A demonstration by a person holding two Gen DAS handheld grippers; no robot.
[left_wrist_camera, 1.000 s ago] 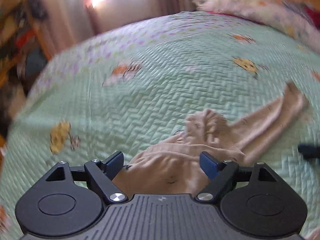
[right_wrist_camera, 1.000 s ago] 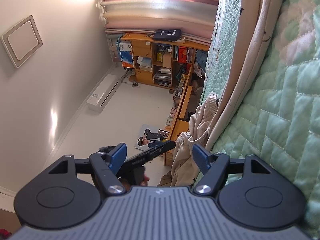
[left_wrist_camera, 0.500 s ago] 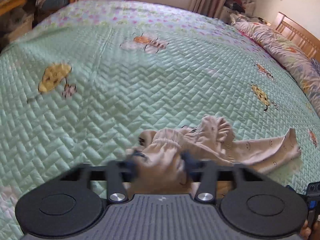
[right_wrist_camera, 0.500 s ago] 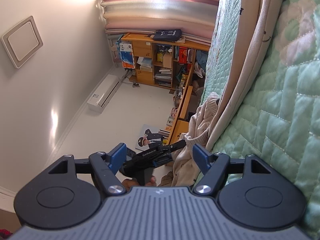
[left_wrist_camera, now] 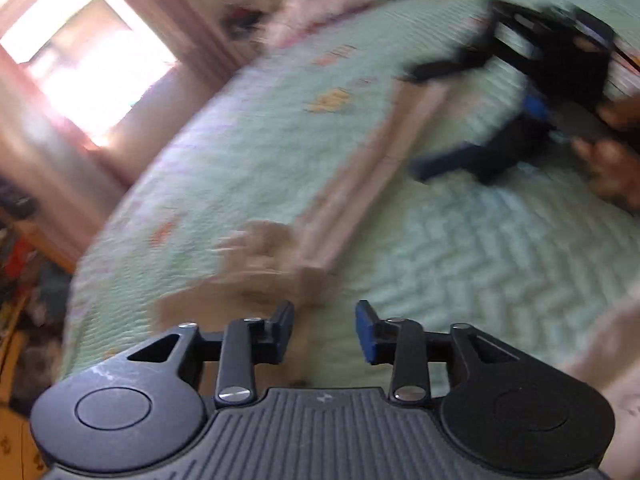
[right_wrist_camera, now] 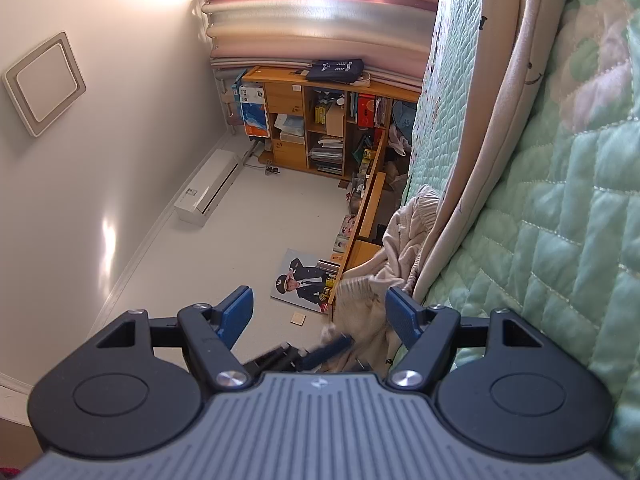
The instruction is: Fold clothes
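Note:
A beige garment with a gathered waistband (left_wrist_camera: 264,256) lies on the green quilted bedspread (left_wrist_camera: 460,264); one long leg (left_wrist_camera: 360,168) stretches away from the bunched part. My left gripper (left_wrist_camera: 325,330) hovers low over the bunched end in a blurred picture. Its jaws are opening, with cloth beside the left finger and bare quilt by the right pad. My right gripper (left_wrist_camera: 432,116), held by a hand (left_wrist_camera: 608,168), stands open at the leg's far end. In the right wrist view the right gripper (right_wrist_camera: 320,312) grips nothing, and the garment (right_wrist_camera: 400,240) runs past its right finger.
The right wrist view is rolled sideways: the bedspread (right_wrist_camera: 560,240) fills the right, and a wooden bookshelf (right_wrist_camera: 316,120), a pink curtain and a wall air conditioner (right_wrist_camera: 208,188) lie beyond. A bright window (left_wrist_camera: 92,64) shows left of the bed.
The left gripper closed on the bunched waistband, then swung sideways and rolled, and its jaws now stand apart. The right gripper has not moved.

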